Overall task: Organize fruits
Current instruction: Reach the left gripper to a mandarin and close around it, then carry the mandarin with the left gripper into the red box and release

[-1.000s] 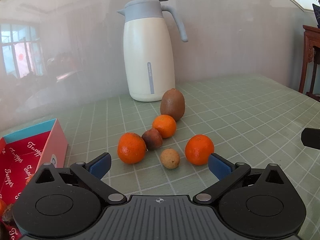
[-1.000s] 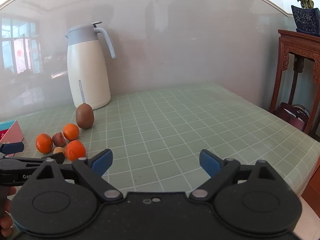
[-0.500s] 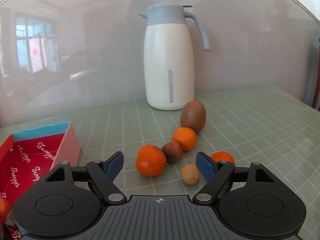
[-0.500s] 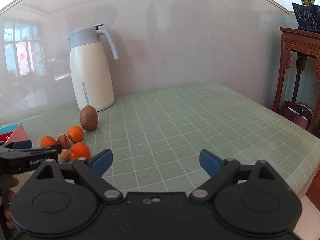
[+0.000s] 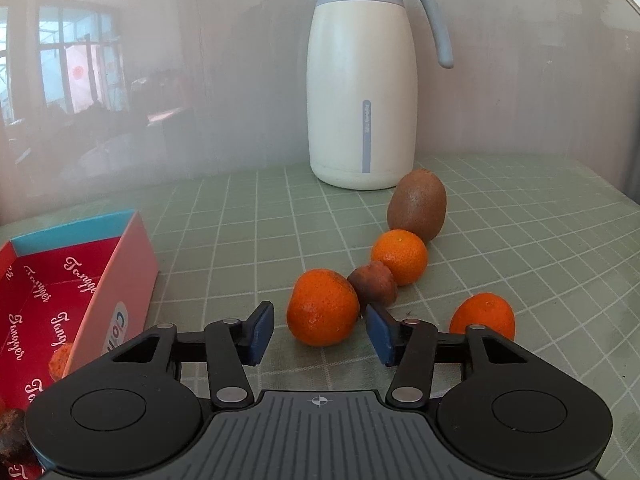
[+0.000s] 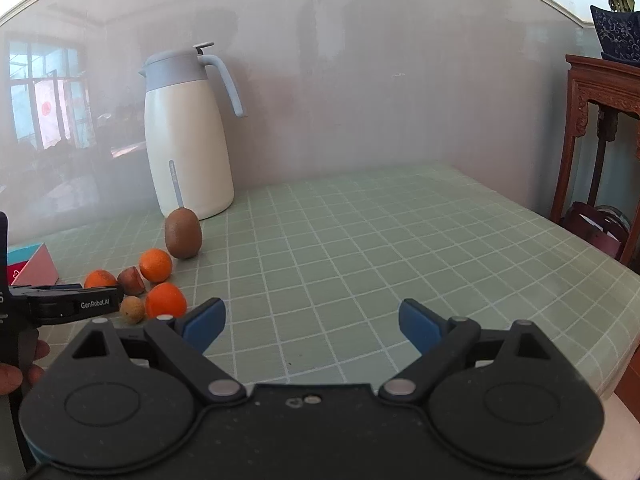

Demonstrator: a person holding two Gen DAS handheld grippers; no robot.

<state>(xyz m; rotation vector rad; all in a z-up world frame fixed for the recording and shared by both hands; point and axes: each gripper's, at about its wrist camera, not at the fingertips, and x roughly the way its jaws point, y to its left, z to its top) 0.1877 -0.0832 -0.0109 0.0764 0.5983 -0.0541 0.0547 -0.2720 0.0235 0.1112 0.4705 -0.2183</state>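
Several fruits lie on the green checked table [image 5: 520, 240]: a kiwi [image 5: 417, 205], three oranges and a dark brown fruit [image 5: 374, 288]. My left gripper [image 5: 320, 334] has its jaws closing around the nearest orange [image 5: 322, 306], which sits between the blue pads with a small gap on each side. Another orange [image 5: 399, 256] lies behind it, and a third [image 5: 482, 316] to the right. In the right wrist view, my right gripper [image 6: 312, 324] stands open over bare table, away from the fruit. A small tan fruit [image 6: 132, 309] shows there beside one of the left gripper's fingers [image 6: 80, 304].
A red and pink box [image 5: 60, 300] with some fruit inside stands at the left. A cream jug [image 5: 362, 80] is at the back by the wall. A wooden stand [image 6: 600, 140] rises past the table's right edge. A hand [image 6: 16, 368] holds the left gripper.
My left gripper has moved in on the left orange and its jaws have narrowed around it. The tan fruit is now hidden behind the gripper. The right gripper has kept still.
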